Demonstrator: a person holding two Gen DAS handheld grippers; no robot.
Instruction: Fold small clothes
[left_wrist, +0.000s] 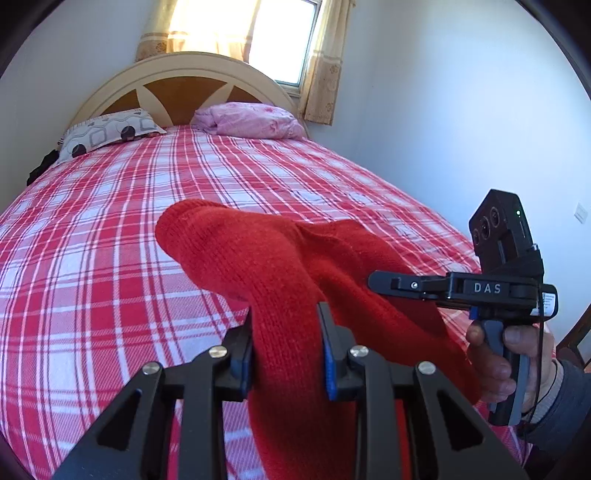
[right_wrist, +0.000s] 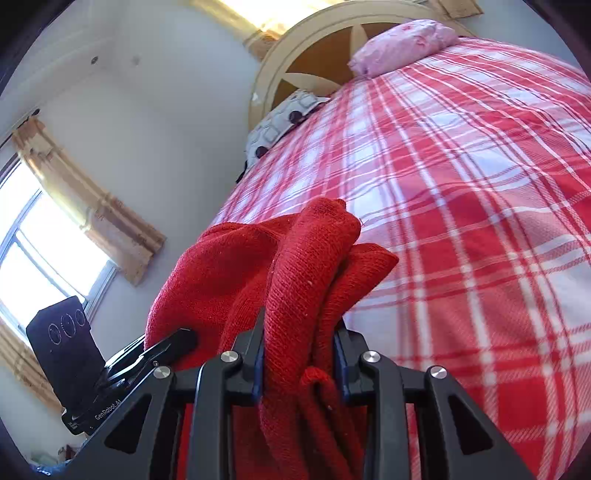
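A red knitted garment hangs in the air above the bed, bunched into thick folds. My left gripper is shut on one fold of it. My right gripper is shut on several bunched folds of the same red garment. In the left wrist view the right gripper enters from the right, held by a hand, its fingers against the cloth. In the right wrist view the left gripper touches the garment from the lower left.
A bed with a red-and-white plaid cover lies below and ahead. A patterned pillow and a pink pillow rest by the arched headboard. White walls and a curtained window surround it.
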